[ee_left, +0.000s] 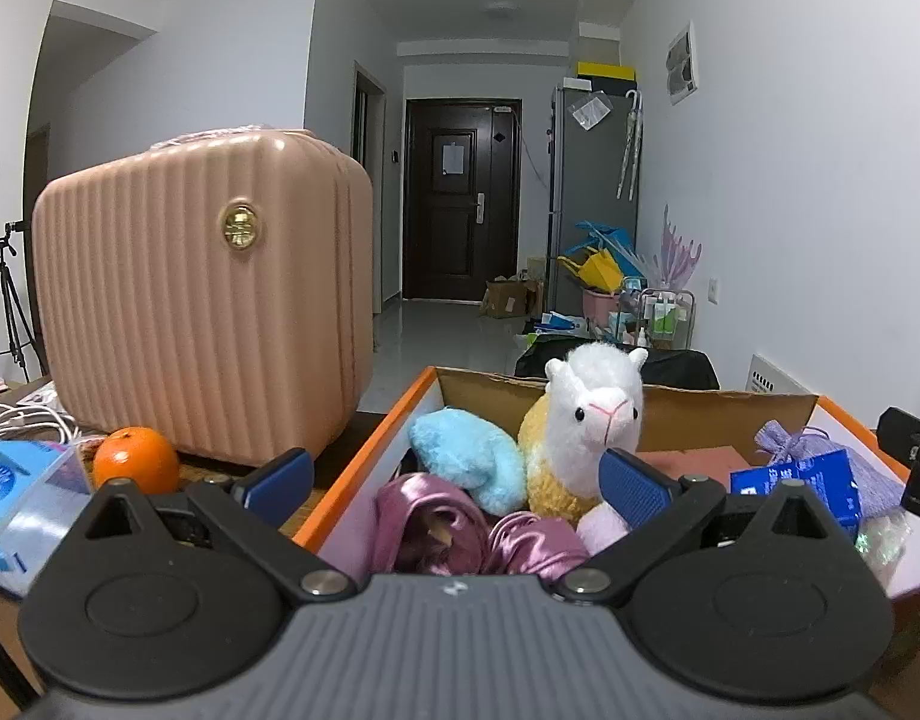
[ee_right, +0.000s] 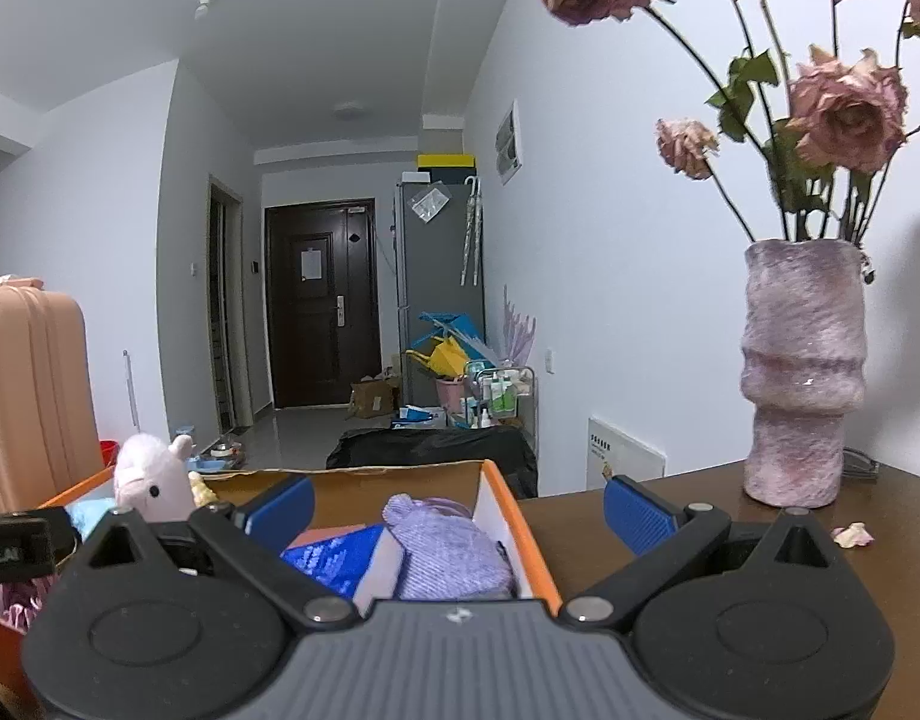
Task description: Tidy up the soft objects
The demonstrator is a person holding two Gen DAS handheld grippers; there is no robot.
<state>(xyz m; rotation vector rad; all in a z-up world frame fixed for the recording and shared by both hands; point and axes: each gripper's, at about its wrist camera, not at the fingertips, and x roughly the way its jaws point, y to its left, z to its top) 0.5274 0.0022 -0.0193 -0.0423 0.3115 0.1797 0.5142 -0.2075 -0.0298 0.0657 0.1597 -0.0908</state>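
Through the left wrist camera, the left gripper (ee_left: 456, 477) hangs with its blue-padded fingers spread wide and nothing between them, just above the near end of an orange-edged cardboard box (ee_left: 363, 450). Inside the box sits a white alpaca plush (ee_left: 592, 414) with a yellow body, upright and facing the camera. A fluffy light-blue soft toy (ee_left: 469, 459) leans against its left side, and shiny mauve satin fabric (ee_left: 460, 531) lies crumpled in front of both. Farther right in the box lie a lavender knitted pouch (ee_left: 820, 450) and a blue packet (ee_left: 808, 483). Left of the box stand a pink ribbed suitcase (ee_left: 201, 300) and an orange (ee_left: 135, 459).

From the right wrist camera, the right gripper (ee_right: 456, 510) is likewise spread apart and empty, over the box's right end, where the knitted pouch and blue packet lie. A mottled pink vase (ee_right: 802, 372) of dried roses stands on the brown table (ee_right: 580, 534), apart from the box.
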